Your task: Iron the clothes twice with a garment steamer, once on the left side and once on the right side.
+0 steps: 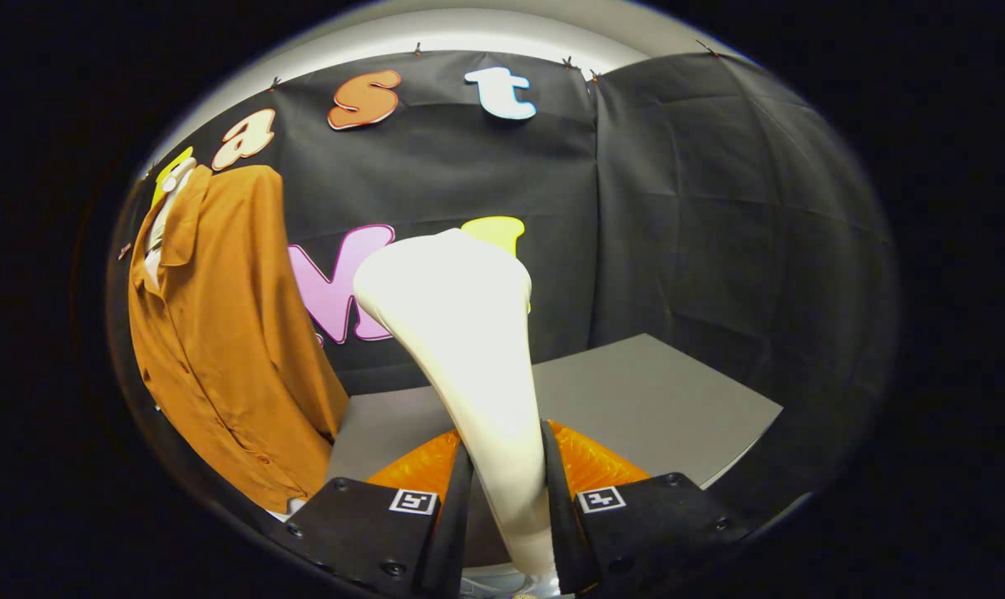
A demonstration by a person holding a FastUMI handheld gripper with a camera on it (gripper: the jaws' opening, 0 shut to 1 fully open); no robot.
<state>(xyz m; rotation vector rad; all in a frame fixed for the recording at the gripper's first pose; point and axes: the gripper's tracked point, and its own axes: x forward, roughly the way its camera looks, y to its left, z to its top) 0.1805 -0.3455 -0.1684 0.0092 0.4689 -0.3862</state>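
Beyond my fingers, the grey table (677, 391) takes up the most room, a bare flat slab that runs back toward the black cloth wall (719, 208). I use the table as my landmark. To the left of the table, well clear of its near corner, hangs the orange shirt (228, 349), upright on a hanger (170, 179) with its collar at the top and its button line running down the front. It hangs free so the steam head can travel down the cloth, and its hem ends just beside the table's left edge.

Above the table, rising from between my fingers, stands the white garment steamer (461, 349). My gripper (507, 499) is clenched on its narrow handle, both fingers pressing its sides, so the wide head sits high and forward where I can aim it. The head points more at the wall than at the shirt, and I judge neither pass has begun.

Between the steamer head and the shirt there is open air with nothing in the way, so I expect a swing to the left is free. The table's left edge sits below the shirt's hem, and I would watch it near the bottom of a stroke.
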